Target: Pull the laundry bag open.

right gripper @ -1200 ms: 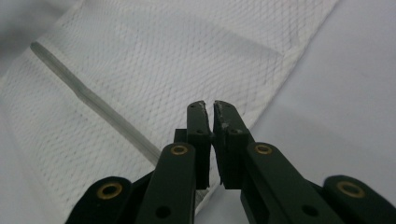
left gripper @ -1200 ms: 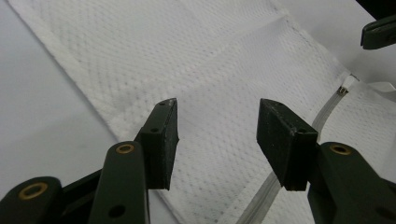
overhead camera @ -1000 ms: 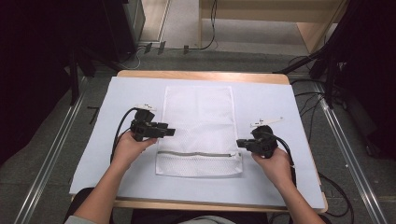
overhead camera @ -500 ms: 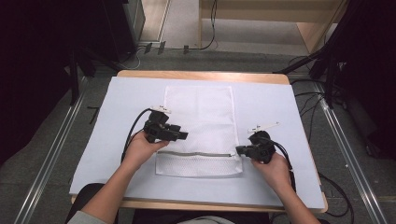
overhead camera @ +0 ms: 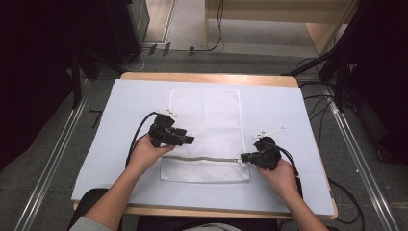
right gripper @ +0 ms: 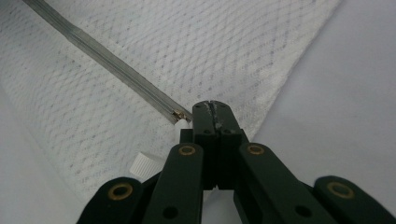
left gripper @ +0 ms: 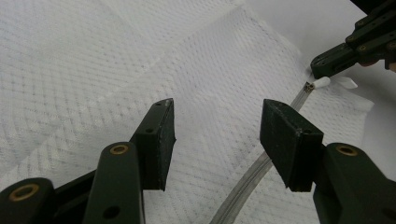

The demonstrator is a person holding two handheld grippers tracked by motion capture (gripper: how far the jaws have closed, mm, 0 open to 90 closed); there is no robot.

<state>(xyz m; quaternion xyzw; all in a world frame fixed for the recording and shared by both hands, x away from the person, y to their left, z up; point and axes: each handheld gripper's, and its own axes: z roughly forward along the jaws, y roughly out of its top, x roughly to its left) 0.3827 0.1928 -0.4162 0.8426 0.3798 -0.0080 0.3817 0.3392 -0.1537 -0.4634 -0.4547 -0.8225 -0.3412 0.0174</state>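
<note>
my right gripper (right gripper: 212,109) has its jaws pressed together at the end of the zipper (right gripper: 107,63), and they cover the spot, so i cannot tell if they pinch the little white pull tab (left gripper: 327,83). my left gripper (left gripper: 217,135) is spread wide above the white mesh bag (overhead camera: 207,125), not touching it. the bag lies flat in the middle of the table (overhead camera: 288,106), zipper near me. i can read no writing or labels anywhere

The left claw (overhead camera: 188,140) has moved inward over the mesh bag (overhead camera: 206,120), while the right claw (overhead camera: 244,157) has edged onto its zipper end.
</note>
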